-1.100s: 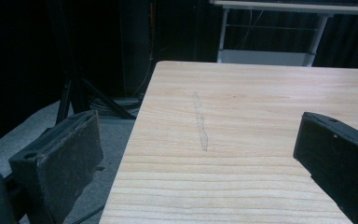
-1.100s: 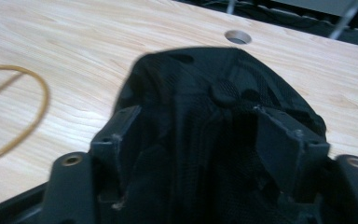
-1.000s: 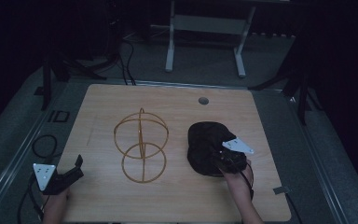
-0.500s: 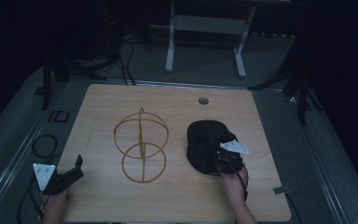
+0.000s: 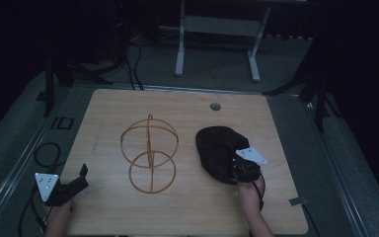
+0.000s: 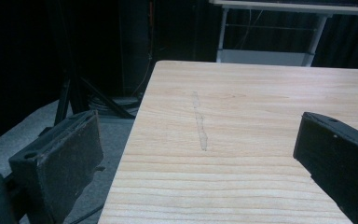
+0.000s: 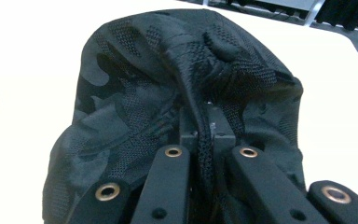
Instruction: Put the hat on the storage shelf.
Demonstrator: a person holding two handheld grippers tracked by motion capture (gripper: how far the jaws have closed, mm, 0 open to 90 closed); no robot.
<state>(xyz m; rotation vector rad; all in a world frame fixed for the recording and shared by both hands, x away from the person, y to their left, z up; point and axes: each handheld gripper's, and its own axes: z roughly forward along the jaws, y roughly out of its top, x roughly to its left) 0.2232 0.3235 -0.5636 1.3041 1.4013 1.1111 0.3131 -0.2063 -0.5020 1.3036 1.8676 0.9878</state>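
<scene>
A black camouflage mesh cap (image 5: 217, 150) lies right of centre on the wooden table (image 5: 128, 108). My right gripper (image 5: 238, 170) sits at the cap's near edge, shut on a fold of the cap (image 7: 186, 79) fabric; in the right gripper view the jaws pinch that fold at the right gripper (image 7: 204, 126) tips. A gold wire stand (image 5: 149, 152), made of rings, stands at the table's middle. My left gripper (image 5: 81, 175) rests at the near left corner, open, with the left gripper (image 6: 198, 158) jaws wide apart over bare wood.
A small round grommet (image 5: 215, 106) sits in the tabletop at the back. Cables (image 5: 47, 153) lie on the floor left of the table, and a white frame (image 5: 217, 24) stands behind it. The table's left edge (image 6: 133, 135) runs close to my left gripper.
My right gripper has moved a little toward the table's middle, and the cap's fabric has shifted with it. The left gripper has stayed put.
</scene>
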